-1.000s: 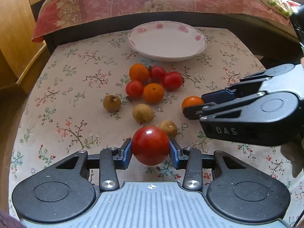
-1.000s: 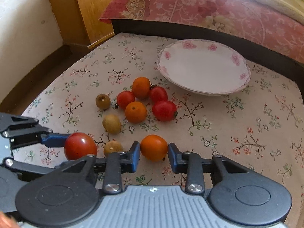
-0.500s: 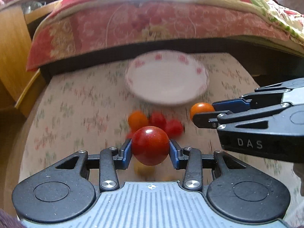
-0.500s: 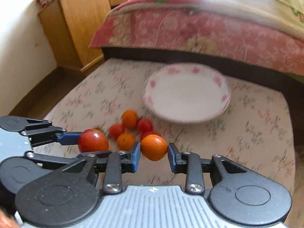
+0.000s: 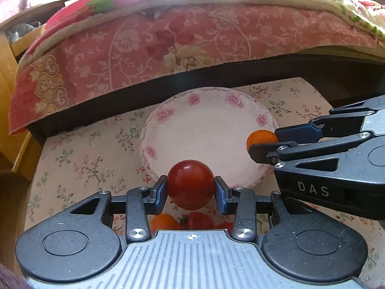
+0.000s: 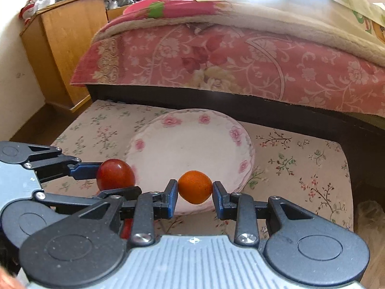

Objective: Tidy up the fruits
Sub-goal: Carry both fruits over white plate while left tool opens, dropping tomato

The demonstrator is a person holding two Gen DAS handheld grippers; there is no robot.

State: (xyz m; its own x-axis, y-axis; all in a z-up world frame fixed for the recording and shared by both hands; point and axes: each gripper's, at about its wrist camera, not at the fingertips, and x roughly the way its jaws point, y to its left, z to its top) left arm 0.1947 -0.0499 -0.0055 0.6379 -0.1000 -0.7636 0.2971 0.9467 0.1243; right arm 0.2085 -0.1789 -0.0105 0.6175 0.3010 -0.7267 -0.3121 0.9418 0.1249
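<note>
A red tomato (image 5: 190, 184) is pinched by the left gripper (image 5: 190, 190), an orange one (image 6: 195, 190) by the narrower right gripper (image 6: 195, 193), both above the plate (image 6: 192, 144).

Bed with pink floral quilt (image 6: 240, 67); wooden cabinet (image 6: 62, 48) left; pale wall (image 6: 12, 72); bright light above.

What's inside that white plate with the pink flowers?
Nothing lies in the visible part of the white flowered plate. The held red tomato and orange fruit cover its near edge.
</note>
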